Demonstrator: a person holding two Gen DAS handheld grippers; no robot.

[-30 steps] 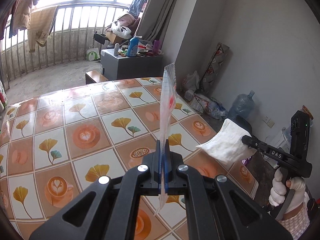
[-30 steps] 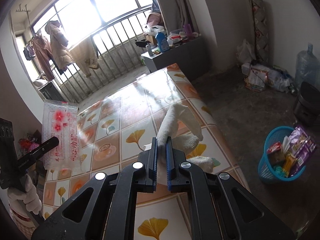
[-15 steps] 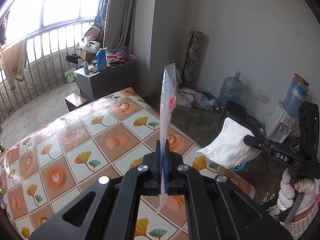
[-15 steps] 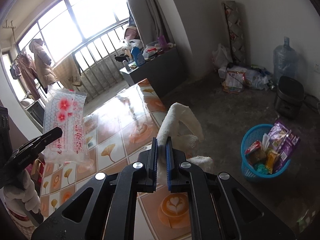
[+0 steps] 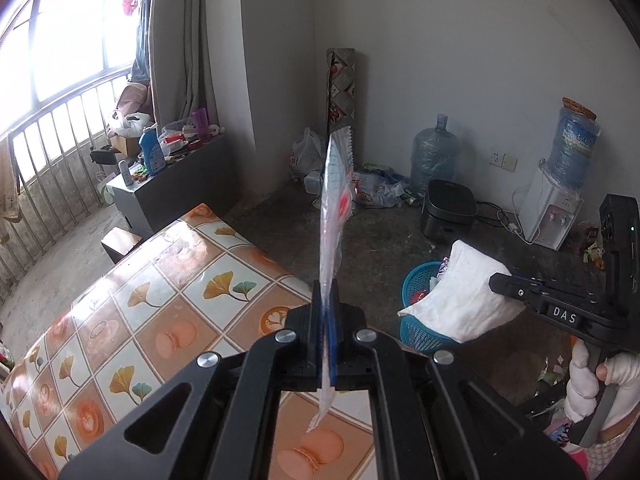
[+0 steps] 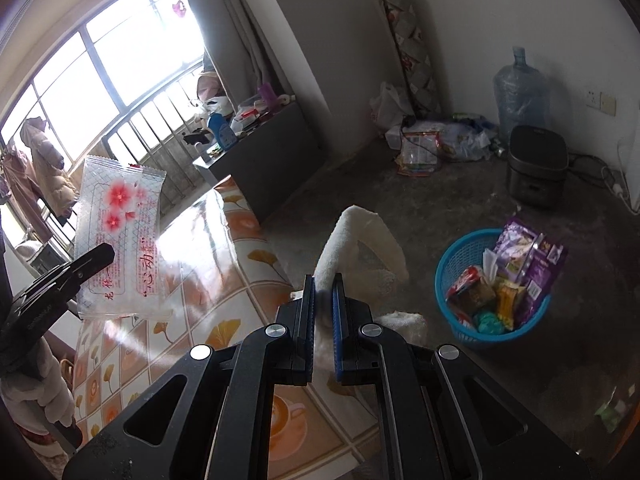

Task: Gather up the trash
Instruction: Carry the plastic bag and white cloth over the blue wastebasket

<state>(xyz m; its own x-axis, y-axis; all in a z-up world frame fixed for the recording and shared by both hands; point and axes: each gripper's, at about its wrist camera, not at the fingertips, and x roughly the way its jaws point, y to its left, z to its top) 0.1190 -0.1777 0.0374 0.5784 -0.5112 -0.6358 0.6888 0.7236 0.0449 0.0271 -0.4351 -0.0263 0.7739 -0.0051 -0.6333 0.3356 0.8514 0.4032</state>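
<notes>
A table [image 5: 132,312] covered in a glossy cloth printed with ginkgo leaves and coffee cups is filling the lower left of both views, and its corner is ending just short of a bare concrete floor [image 6: 500,216]. Daylight is coming through a barred window [image 6: 104,92] on the left, and a curtain [image 5: 180,36] is hanging beside it. A dark cabinet [image 6: 264,152] under the window is carrying a blue bottle [image 5: 151,151] and assorted clutter.

One blue basket [image 6: 456,264] is standing on the floor near the table's corner, holding several wrappers, among them a purple pack [image 6: 528,256]. Against the white wall two water jugs are showing: one [image 5: 434,156] standing on the floor, the other [image 5: 574,140] sitting upside down on a white dispenser [image 5: 550,212]. A black cooker [image 5: 450,208] is sitting between them, and bags and packets are lying in the corner.

The left gripper [image 5: 327,316] is holding a clear wrapper [image 6: 120,236] with red flowers upright, its fingers clamped on the lower edge, above the table. The right gripper [image 6: 323,308] is pinching a white cloth [image 5: 460,296] between its fingers, over the table's corner, just beside the basket.
</notes>
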